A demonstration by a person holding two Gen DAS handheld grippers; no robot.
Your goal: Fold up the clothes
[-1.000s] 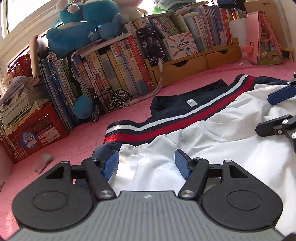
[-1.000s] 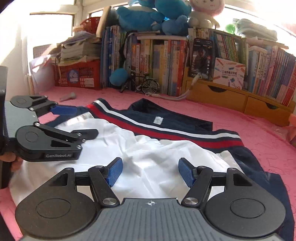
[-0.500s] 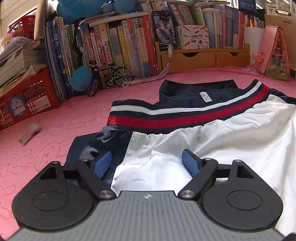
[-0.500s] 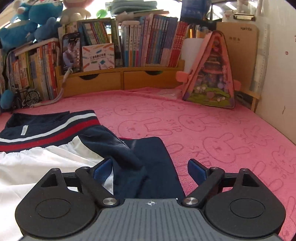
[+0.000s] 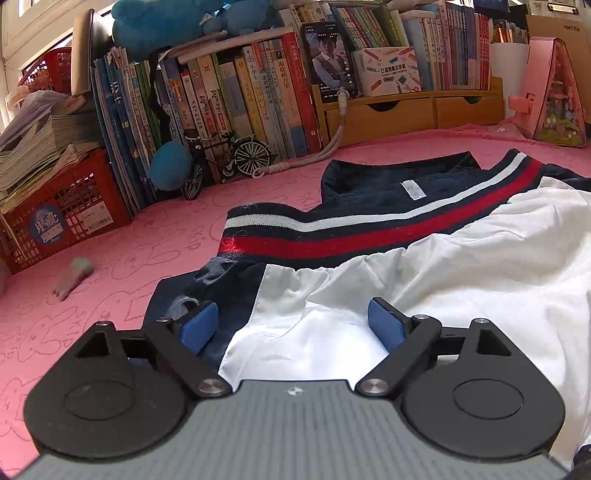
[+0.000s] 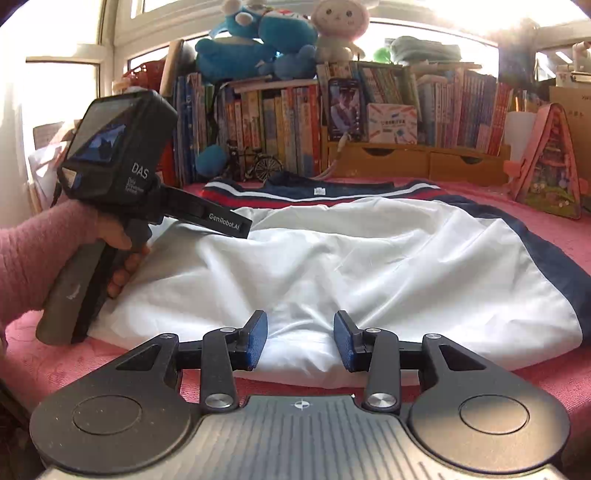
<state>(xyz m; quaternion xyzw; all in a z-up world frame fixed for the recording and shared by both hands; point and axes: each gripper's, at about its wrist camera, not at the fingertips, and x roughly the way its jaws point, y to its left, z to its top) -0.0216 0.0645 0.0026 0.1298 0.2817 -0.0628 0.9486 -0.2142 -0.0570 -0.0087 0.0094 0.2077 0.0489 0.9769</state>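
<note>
We held the left gripper [image 5: 291,326] and right gripper [image 6: 300,341] with fingers spread over the white and navy jacket [image 6: 351,266], flat mid-frame on the pink mat [image 5: 110,258], probably ready to grab its edges.

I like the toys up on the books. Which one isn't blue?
The cream plush toy with pink ears, rightmost of the three in the right wrist view. The two plush toys beside it are blue.

Visible inventory: one white-and-navy garment [image 6: 369,266], two grippers, left gripper [image 5: 293,325] and right gripper [image 6: 300,339], one red crate [image 5: 62,218], one model bicycle [image 5: 225,158], two wooden drawers [image 5: 424,114].
</note>
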